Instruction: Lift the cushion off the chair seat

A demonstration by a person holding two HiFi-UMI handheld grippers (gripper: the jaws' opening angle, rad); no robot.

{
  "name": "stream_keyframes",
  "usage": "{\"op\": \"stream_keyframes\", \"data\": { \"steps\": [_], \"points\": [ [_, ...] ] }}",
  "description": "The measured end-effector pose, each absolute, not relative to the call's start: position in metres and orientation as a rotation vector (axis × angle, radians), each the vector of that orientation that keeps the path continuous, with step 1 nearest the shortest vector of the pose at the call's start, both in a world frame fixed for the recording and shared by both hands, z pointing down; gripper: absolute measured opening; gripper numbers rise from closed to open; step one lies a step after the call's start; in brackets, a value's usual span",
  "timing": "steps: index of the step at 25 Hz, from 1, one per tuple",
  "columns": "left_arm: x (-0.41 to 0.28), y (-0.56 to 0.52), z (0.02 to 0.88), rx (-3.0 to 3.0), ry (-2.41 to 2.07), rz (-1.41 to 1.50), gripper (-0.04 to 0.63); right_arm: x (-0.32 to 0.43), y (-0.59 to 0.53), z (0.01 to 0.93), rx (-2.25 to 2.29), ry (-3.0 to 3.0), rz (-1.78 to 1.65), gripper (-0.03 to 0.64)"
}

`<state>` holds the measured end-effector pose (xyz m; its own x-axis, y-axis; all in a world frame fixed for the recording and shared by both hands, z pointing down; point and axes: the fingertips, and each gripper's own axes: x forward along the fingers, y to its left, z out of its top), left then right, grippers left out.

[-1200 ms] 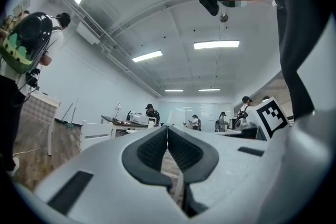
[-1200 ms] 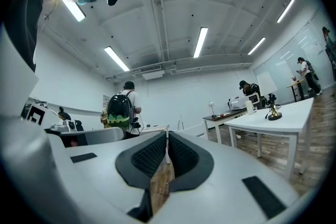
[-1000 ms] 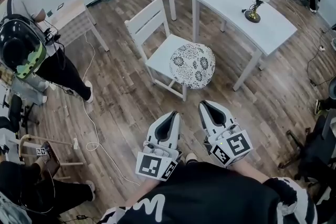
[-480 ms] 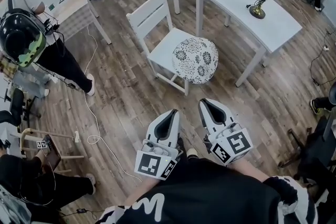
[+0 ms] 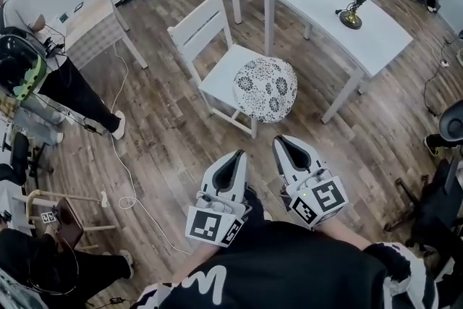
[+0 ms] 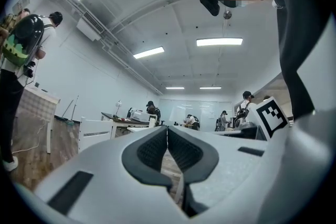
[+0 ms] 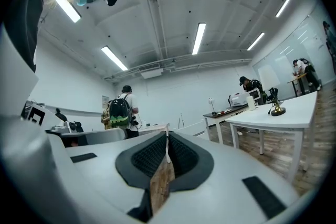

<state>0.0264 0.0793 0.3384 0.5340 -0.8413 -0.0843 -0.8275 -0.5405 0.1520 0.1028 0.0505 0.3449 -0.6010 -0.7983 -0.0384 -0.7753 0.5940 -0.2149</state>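
Patterned cushion (image 5: 265, 89) on white chair (image 5: 197, 28) — left hand-held gripper (image 5: 235, 156), right hand-held gripper (image 5: 283, 143) well apart from it.

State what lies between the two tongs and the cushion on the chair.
Only bare wood floor separates the left tongs and right tongs from the cushion, as the head view shows. The chair leg stands beneath the cushion.

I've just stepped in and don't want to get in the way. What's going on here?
A person holds a gripper in each hand and faces a white chair with a patterned round cushion on its seat. The left gripper and the right gripper are both shut and empty. They are well short of the cushion, so it has not been lifted yet.
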Motion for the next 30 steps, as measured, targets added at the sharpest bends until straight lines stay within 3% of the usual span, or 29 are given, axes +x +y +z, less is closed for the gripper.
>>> {"op": "stream_keyframes", "data": {
  "steps": [30],
  "points": [
    [-0.05,-0.14,0.321,2.704,-1.408,-0.236,0.006,0.026,-0.165,0.328,-1.383,2.669,-0.23,0.026]
  ]
}}
